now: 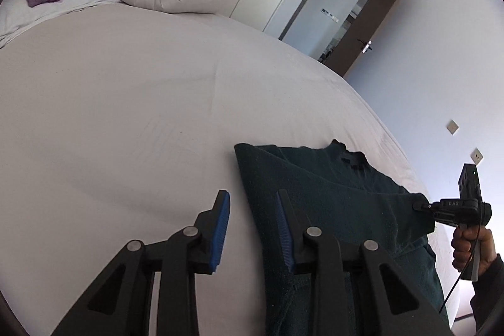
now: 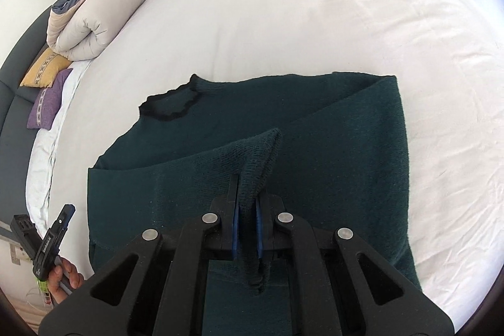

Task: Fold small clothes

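On the white bed, the right gripper pinches the dark green sweater's sleeve; the left gripper hangs spread apart.

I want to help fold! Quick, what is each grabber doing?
Left gripper: open, holding nothing.
Right gripper: closed on a fold of the dark green sweater.

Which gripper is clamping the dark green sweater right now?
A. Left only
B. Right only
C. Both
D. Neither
B: the right gripper is shut on a raised fold of the dark green sweater, while the left gripper is open with nothing between its pads.
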The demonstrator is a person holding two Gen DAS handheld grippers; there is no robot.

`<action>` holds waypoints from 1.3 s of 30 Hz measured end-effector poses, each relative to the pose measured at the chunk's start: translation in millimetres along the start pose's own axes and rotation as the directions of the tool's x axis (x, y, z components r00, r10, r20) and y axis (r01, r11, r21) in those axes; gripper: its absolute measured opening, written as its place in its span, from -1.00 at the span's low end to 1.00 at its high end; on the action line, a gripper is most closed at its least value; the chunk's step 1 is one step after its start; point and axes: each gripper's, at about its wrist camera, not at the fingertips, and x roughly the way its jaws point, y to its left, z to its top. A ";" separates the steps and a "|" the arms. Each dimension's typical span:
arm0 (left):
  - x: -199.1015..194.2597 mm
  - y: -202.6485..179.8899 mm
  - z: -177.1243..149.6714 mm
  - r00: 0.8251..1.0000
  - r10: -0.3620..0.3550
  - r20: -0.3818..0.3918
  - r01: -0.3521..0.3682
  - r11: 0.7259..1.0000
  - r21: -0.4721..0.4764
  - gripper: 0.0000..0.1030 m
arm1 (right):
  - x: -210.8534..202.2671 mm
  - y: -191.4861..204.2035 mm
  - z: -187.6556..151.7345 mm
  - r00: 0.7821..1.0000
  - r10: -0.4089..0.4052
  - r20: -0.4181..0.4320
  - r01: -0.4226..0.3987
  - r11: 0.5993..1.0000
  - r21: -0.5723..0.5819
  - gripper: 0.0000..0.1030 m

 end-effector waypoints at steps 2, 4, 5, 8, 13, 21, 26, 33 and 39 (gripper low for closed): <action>3.0 -8.3 -1.9 1.000 0.005 -0.007 -0.005 0.999 0.043 -0.40 | 3.8 -6.9 3.9 1.000 -0.011 -0.003 0.011 1.000 0.001 -0.87; 7.7 -13.9 -3.5 1.000 0.012 -0.016 -0.011 0.998 0.068 -0.40 | 7.4 -18.5 0.4 1.000 -0.024 -0.008 0.024 1.000 -0.008 -0.87; 9.2 -14.7 -4.3 1.000 0.012 -0.023 -0.011 0.997 0.071 -0.40 | 10.3 -22.4 -0.9 1.000 -0.029 -0.011 0.029 0.999 -0.013 -0.87; 16.2 -15.1 -7.3 0.998 0.026 -0.051 -0.022 0.997 0.078 -0.40 | 7.5 -31.1 -24.8 0.999 -0.036 -0.004 0.036 0.999 -0.012 -0.87; 19.2 -29.6 -12.4 0.998 0.025 -0.056 -0.018 0.991 0.130 -0.40 | 22.6 -25.0 -29.6 0.999 -0.050 -0.007 0.050 0.999 0.003 -0.87; 31.4 -46.8 -26.2 0.992 0.070 -0.102 -0.046 0.975 0.219 -0.40 | 37.3 -27.2 -30.7 0.998 -0.065 -0.008 0.065 0.998 -0.024 -0.87; 39.3 -53.8 -32.1 0.983 0.125 -0.135 -0.083 0.956 0.281 -0.40 | 36.1 -34.2 -35.8 0.999 -0.035 0.004 0.035 0.999 0.024 -0.85; 4.8 -51.4 -12.2 0.992 0.123 -0.003 -0.118 0.960 0.255 -0.40 | -5.5 -17.6 -41.8 0.954 -0.275 0.117 0.265 0.959 0.099 -0.68; -10.6 -21.6 20.7 0.998 -0.058 -0.031 0.061 0.995 0.082 -0.40 | -5.6 22.8 -53.6 0.985 0.099 0.141 -0.098 0.995 -0.013 -0.68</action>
